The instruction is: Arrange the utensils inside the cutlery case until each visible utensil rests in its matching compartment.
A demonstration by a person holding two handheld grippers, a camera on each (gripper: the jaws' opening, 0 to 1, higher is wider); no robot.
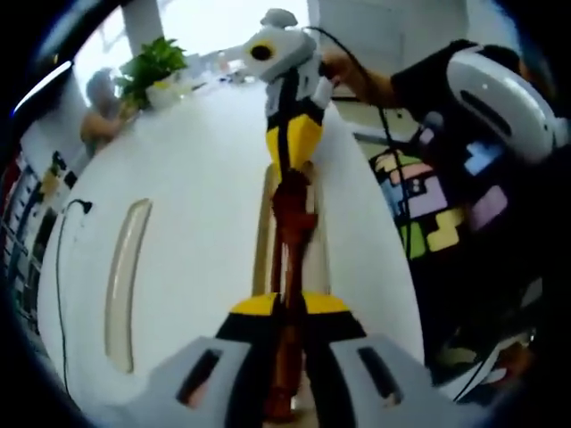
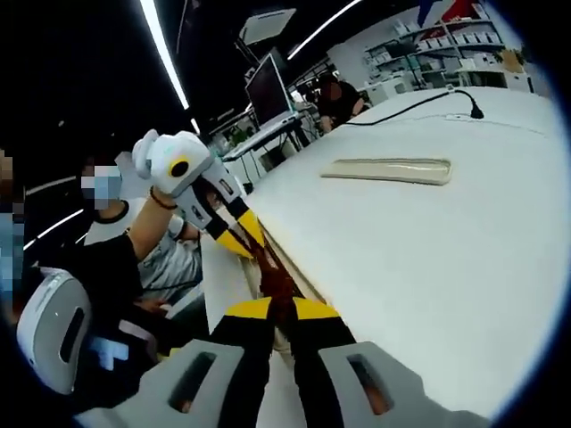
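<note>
- Left gripper view: the left gripper [image 1: 287,332] rises from the bottom edge, its yellow-tipped jaws drawn tight on a long reddish-brown wooden utensil [image 1: 291,267] that runs straight away from the camera.
- At the far end of that utensil the right gripper [image 1: 293,143] comes in from the top, its yellow jaws pinched on the same piece.
- Under the utensil lies a beige cutlery case [image 1: 265,223] on the white table [image 1: 196,178]; its lid [image 1: 126,281], a second long beige piece, lies well apart to the left.
- A green potted plant [image 1: 152,67] stands at the far end of the table, and a black cable [image 1: 62,267] runs along the left edge.
- Right gripper view: the right gripper [image 2: 284,325] is clenched on the utensil [image 2: 277,281], and the left gripper [image 2: 239,234] grips its other end, held by a hand in a white glove [image 2: 169,156].
- Here the case [image 2: 299,272] sits at the near table [image 2: 428,259] edge just beside the utensil; the lid [image 2: 388,169] lies farther off.
</note>
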